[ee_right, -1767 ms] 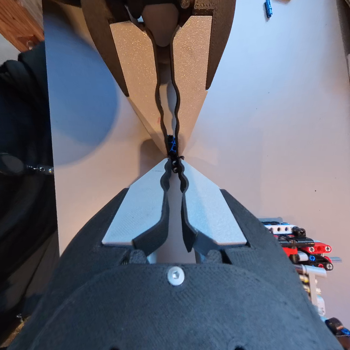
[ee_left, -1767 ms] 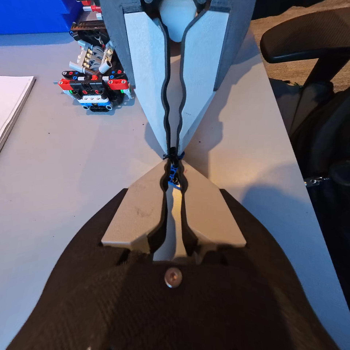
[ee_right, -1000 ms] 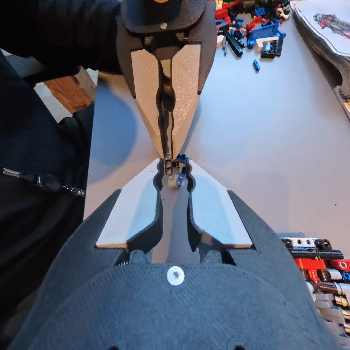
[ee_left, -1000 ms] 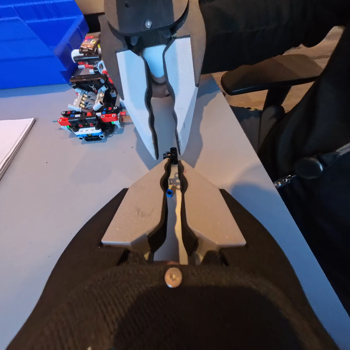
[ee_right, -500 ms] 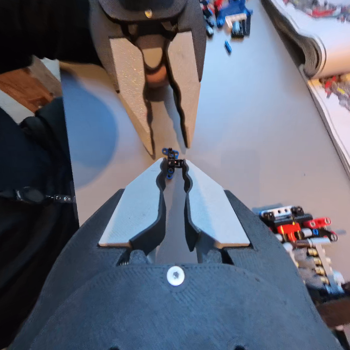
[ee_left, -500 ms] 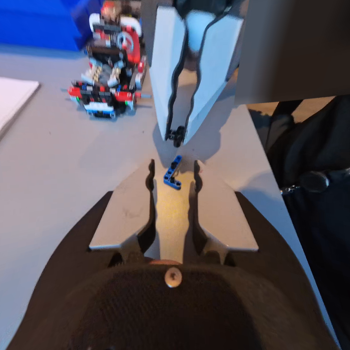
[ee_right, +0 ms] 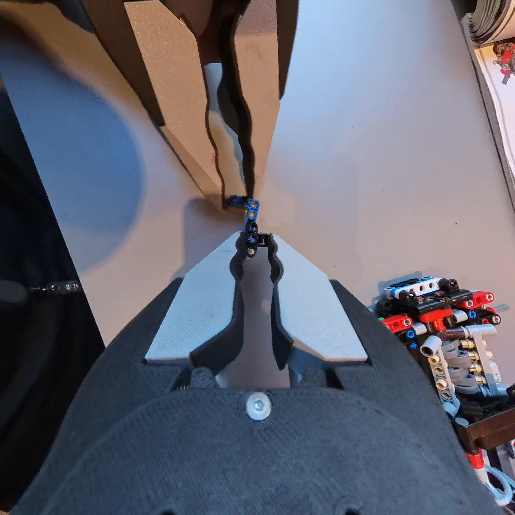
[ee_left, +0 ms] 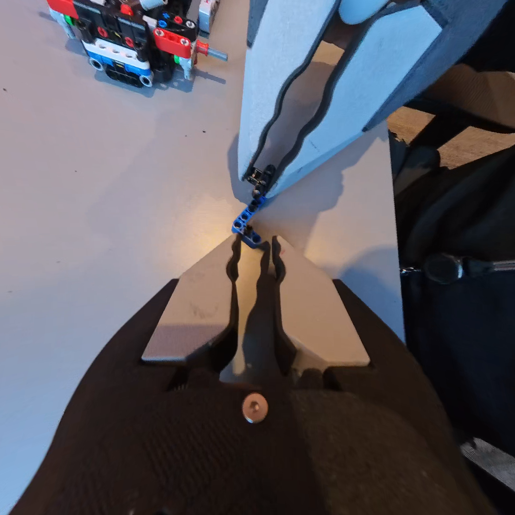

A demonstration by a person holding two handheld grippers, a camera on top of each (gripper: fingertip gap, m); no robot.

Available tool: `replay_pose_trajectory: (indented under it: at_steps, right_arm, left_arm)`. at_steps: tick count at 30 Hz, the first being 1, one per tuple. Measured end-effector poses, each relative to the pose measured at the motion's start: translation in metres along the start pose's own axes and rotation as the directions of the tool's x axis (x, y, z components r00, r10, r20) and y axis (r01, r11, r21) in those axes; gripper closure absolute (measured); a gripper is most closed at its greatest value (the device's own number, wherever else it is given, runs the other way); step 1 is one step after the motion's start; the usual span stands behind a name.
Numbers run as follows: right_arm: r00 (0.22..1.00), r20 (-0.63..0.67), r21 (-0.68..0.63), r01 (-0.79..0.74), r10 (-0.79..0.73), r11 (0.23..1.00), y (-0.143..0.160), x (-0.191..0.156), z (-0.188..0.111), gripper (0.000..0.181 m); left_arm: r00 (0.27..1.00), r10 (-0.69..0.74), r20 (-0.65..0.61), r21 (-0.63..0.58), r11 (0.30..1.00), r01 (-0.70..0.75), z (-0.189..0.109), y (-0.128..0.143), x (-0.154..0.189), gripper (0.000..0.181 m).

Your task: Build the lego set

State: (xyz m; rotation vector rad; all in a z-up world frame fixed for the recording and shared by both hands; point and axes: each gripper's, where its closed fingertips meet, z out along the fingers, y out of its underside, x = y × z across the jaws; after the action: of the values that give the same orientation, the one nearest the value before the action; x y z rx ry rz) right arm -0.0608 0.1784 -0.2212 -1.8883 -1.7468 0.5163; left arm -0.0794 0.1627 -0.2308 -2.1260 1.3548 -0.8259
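Right gripper pinches black connector | left gripper narrow, tips at blue L-beam's short leg, grip unclear | beam low over grey table, connector at its long end | advise: square pin to hole, press straight.

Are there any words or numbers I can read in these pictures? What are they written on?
None: no word, number or brand can be read in either view.
Booklet, at the right edge of the right wrist view: only a red printed drawing shows, no legible letters.
Left hand-held gripper: a faint scribble on its finger, not letters.
Lego model: no label visible.
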Motion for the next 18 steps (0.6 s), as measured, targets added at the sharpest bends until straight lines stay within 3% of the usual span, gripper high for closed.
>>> replay_pose_trajectory:
  at_steps: [7,13,15,18]
  right_arm:
    - [1.0,0.029,0.021,-0.009,0.008,1.0,0.002,-0.001,-0.005,0.169]
    - [1.0,0.018,0.021,-0.008,0.008,1.0,0.002,0.001,-0.007,0.169]
    - [1.0,0.021,0.035,-0.019,0.018,0.999,0.002,0.001,-0.009,0.169]
    - [0.999,0.022,0.044,-0.038,0.037,0.998,0.005,0.001,-0.009,0.169]
  left_arm:
    - [0.983,-0.016,-0.182,-0.009,1.0,0.015,-0.006,0.008,0.034,0.16]
    - [0.989,-0.054,-0.138,-0.053,0.997,0.048,-0.015,0.014,0.015,0.164]
    - [0.995,-0.09,-0.051,-0.025,0.996,0.089,-0.022,0.007,-0.005,0.158]
    - [0.99,-0.118,-0.082,-0.002,0.993,0.118,-0.017,-0.002,-0.002,0.148]
